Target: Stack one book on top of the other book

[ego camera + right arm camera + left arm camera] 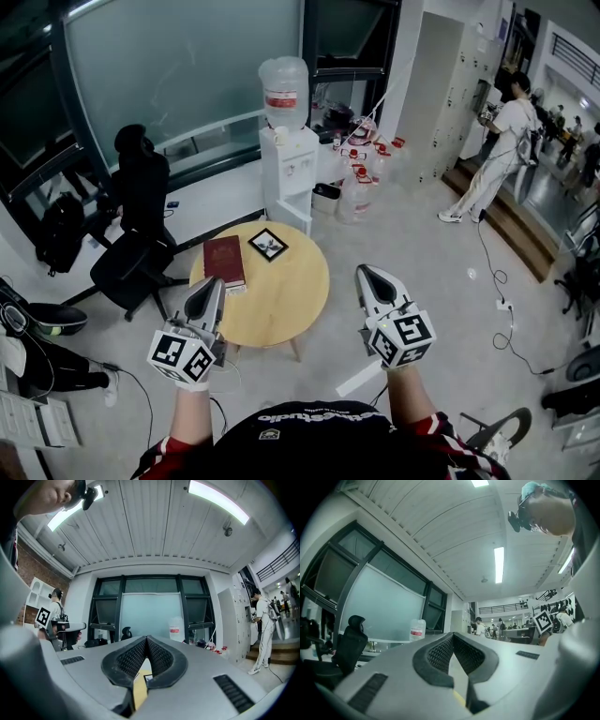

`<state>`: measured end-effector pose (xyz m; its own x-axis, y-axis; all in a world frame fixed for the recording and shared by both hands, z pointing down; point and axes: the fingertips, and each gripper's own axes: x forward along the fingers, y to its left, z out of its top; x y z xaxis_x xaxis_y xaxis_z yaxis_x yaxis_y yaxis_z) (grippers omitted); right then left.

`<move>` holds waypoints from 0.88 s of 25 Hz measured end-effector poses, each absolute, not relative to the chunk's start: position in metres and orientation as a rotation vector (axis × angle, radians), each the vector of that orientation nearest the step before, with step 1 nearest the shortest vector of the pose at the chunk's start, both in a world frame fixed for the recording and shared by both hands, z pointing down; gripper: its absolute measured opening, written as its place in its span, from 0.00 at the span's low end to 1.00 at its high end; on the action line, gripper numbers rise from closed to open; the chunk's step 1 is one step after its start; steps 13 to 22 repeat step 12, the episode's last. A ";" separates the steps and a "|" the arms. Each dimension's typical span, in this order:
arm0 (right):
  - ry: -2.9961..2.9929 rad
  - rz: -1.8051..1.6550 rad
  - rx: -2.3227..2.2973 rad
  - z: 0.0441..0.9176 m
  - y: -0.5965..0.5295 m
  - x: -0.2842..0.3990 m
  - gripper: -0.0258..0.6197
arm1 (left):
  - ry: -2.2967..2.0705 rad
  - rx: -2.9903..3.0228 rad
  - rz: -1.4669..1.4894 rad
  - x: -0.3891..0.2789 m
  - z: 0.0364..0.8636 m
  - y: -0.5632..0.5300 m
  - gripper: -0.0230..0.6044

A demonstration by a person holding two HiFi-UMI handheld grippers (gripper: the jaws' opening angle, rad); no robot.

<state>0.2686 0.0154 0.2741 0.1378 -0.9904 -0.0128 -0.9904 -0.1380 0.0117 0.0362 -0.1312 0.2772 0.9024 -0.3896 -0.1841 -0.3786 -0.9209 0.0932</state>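
Note:
A dark red book [225,260] lies at the left of the round wooden table [281,309]. To its right lies a smaller black book [268,245] with a white picture on its cover. My left gripper [210,290] hovers at the table's near left edge, shut and empty. My right gripper [372,277] floats past the table's right rim over the floor, shut with nothing in it. In the left gripper view the pads [440,653] meet at their tips. A sliver of the table and the black book [148,678] shows under the closed pads [159,657] in the right gripper view.
A black office chair [139,230] stands left of the table and a white water dispenser [287,150] behind it. Several water jugs [358,178] sit on the floor at the back. A person [492,150] stands far right. Cables [497,300] trail across the floor.

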 end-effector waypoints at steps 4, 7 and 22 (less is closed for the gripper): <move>-2.066 -0.016 2.362 0.277 0.013 0.266 0.08 | -0.594 3.022 -0.304 0.036 0.279 -0.133 0.06; -2.066 -0.009 2.361 0.278 0.012 0.265 0.08 | -0.596 3.018 -0.306 0.034 0.279 -0.134 0.06; -2.068 -0.015 2.355 0.280 0.010 0.263 0.08 | -0.598 3.024 -0.303 0.032 0.282 -0.135 0.06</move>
